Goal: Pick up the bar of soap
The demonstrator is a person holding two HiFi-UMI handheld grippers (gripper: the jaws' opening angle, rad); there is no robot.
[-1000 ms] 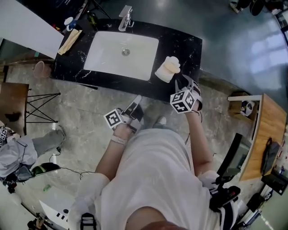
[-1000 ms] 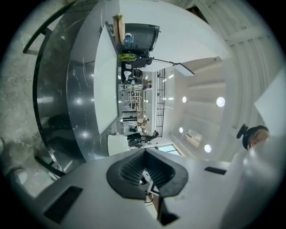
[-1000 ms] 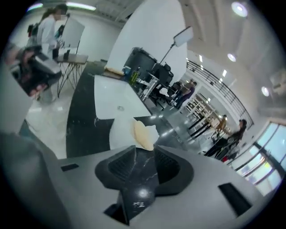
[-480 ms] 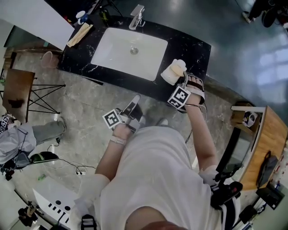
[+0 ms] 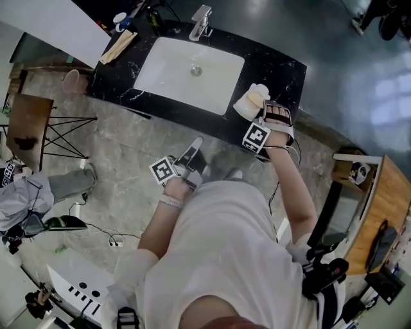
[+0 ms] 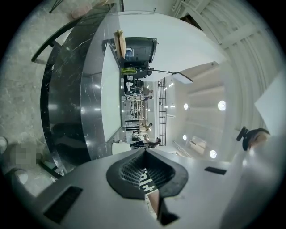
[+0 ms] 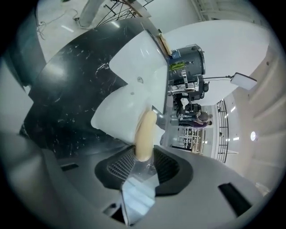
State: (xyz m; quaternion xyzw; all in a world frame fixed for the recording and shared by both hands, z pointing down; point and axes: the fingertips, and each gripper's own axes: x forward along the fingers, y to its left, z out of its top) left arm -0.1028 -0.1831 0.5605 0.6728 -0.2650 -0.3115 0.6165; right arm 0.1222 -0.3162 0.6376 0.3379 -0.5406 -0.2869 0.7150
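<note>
The cream bar of soap [image 7: 144, 132] stands edge-on between the jaws of my right gripper [image 7: 143, 156], which is shut on it. In the head view the soap [image 5: 258, 95] is over a white dish [image 5: 243, 109] on the black marble counter [image 5: 281, 64], right of the sink, with the right gripper [image 5: 268, 117] reaching it from the counter's front edge. The dish [image 7: 111, 118] shows behind the soap in the right gripper view. Whether the soap still touches the dish is unclear. My left gripper [image 5: 192, 157] hangs below the counter front, shut [image 6: 145, 169] and empty.
A white sink basin [image 5: 189, 72] with a faucet [image 5: 201, 22] fills the counter's middle. A folded tan cloth [image 5: 118, 46] and a cup [image 5: 120, 19] lie at its far left. A wooden table [image 5: 26, 128] stands at left, a wooden desk [image 5: 379, 199] at right.
My right gripper moved forward from the counter's front edge up to the soap and shut on it. The left gripper stayed where it was.
</note>
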